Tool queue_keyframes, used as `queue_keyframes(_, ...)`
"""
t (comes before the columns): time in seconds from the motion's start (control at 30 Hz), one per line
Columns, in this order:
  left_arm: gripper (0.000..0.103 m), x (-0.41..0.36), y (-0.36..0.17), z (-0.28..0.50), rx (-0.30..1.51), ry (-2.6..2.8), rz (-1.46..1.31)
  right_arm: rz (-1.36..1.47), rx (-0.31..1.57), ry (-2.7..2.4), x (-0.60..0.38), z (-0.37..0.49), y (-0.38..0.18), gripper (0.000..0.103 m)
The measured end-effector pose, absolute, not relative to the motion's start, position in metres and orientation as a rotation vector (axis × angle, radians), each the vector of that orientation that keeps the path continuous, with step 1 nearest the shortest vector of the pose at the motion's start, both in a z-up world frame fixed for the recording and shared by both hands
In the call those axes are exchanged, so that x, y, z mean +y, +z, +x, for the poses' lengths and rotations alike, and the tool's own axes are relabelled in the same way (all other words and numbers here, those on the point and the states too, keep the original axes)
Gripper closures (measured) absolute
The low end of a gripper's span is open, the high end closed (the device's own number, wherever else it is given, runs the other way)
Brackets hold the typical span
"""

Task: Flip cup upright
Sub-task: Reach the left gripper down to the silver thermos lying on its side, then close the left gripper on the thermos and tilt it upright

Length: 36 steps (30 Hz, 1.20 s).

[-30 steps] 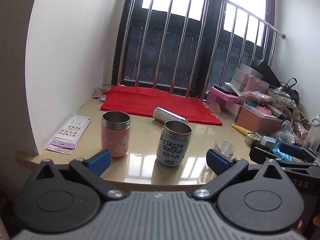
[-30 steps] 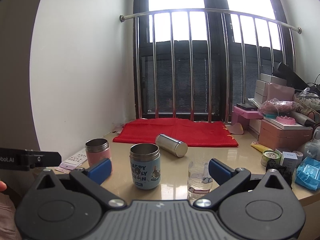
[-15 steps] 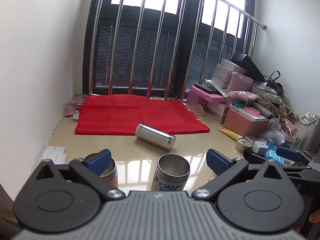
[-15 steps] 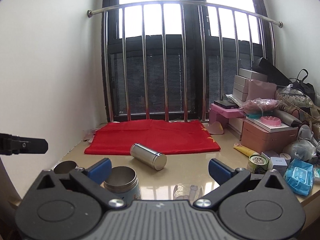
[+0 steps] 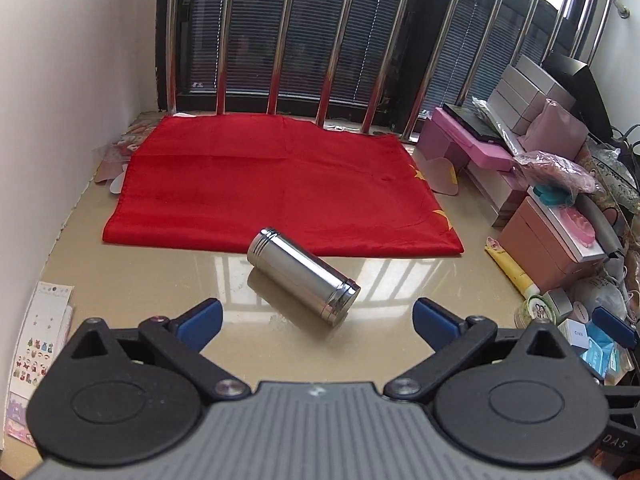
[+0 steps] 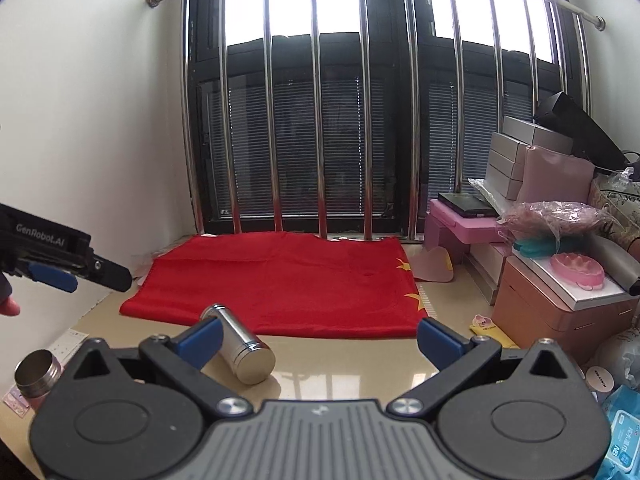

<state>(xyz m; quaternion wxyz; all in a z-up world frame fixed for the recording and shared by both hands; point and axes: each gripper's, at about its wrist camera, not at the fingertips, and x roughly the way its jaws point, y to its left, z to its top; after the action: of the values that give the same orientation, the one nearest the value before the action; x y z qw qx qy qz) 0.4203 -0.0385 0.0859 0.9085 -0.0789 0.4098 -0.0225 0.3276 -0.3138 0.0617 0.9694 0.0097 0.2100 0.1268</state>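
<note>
A silver steel cup [image 5: 302,276] lies on its side on the beige table, just in front of a red cloth [image 5: 280,184]. It also shows in the right wrist view [image 6: 240,346]. My left gripper [image 5: 316,320] is open and empty, hovering just short of the cup with the cup between its finger lines. My right gripper [image 6: 318,338] is open and empty, farther back and to the right of the cup. The left gripper's body shows at the left edge of the right wrist view [image 6: 60,256].
A pink steel-rimmed cup [image 6: 36,376] stands upright at the near left. A sticker sheet [image 5: 36,348] lies by the left wall. Boxes, a pink case [image 5: 472,144] and clutter crowd the right side. Window bars [image 5: 280,40] stand behind the cloth.
Both grippers have moved forward and higher over the table toward the lying cup. The pink and blue upright cups have dropped out of the left wrist view.
</note>
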Motion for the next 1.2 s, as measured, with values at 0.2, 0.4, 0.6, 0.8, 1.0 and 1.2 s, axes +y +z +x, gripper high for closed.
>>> queue_keyframes(0.2,0.0,-0.065,0.052,0.522,1.082,0.049,-0.187,0.062,0.429,0.237,-0.355,0.372,0.057,0.0)
queue_keyframes(0.4,0.0,-0.079,0.007,0.592,1.198,0.187,-0.192,0.101,0.45,0.193,-0.386,0.396,0.047,0.0)
queue_keyframes(0.6,0.004,-0.076,-0.051,0.641,1.32,0.337,-0.235,0.114,0.47,0.168,-0.405,0.41,0.035,0.0)
queue_keyframes(0.8,0.03,-0.067,-0.101,0.653,1.425,0.426,-0.335,0.116,0.486,0.169,-0.415,0.421,0.024,0.0)
queue_keyframes(1.0,0.035,-0.095,-0.086,0.63,1.417,0.257,-0.292,0.115,0.496,0.16,-0.424,0.424,0.02,0.0)
queue_keyframes(1.2,0.035,-0.156,-0.044,0.59,1.393,-0.005,-0.23,0.12,0.49,0.128,-0.438,0.415,0.023,0.0)
